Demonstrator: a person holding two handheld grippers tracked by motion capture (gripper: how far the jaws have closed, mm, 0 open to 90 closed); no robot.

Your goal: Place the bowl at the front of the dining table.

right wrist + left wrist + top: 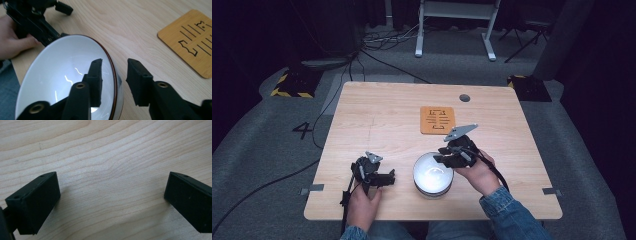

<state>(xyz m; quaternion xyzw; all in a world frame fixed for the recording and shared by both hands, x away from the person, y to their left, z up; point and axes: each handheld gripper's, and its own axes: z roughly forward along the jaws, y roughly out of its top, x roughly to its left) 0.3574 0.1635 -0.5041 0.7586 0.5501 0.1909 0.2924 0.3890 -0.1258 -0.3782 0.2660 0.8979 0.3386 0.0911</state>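
While the right hand point(479, 172) angles in from the near right, right gripper point(115, 65) straddles the white bowl point(433, 173) rim at the desk point(377, 117) near edge, fingers point(96, 75) narrowed, not clamped; left gripper point(110, 195) fingers wide over bare wood just left; coaster point(437, 120) behind, open room elsewhere

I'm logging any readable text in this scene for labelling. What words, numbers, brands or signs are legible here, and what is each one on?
"4": a dark numeral on the grey floor, left of the table.
The wooden coaster carries a black design of bars and bracket shapes, a pattern and not readable as words.
The white bowl, right gripper and left gripper show no legible text or brand.
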